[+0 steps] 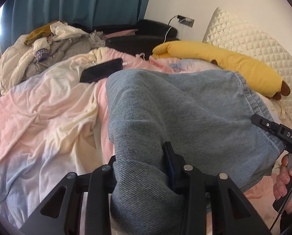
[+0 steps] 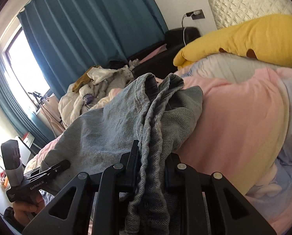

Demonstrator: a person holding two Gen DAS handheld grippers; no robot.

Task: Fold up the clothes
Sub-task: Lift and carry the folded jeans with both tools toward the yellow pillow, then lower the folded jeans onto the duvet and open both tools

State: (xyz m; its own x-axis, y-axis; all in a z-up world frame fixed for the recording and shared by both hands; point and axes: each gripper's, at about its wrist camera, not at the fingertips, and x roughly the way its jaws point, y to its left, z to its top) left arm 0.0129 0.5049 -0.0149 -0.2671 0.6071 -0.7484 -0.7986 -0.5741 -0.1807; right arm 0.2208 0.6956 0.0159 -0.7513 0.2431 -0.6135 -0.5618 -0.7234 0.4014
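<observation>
Both grippers are matte black, each with two finger linkages that have triangular cut-outs and round silver screws. The right gripper (image 1: 263, 124) carries white letters "DAS"; the left gripper (image 2: 61, 165) carries "GenRobot.AI" and a grey-wrapped black block.

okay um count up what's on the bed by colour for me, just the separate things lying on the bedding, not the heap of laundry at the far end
Blue-grey: 1, the denim garment, clamped by the left gripper and the right gripper.
Yellow: 1, the banana plush.
Black: 1, the phone.
Total: 3.
</observation>
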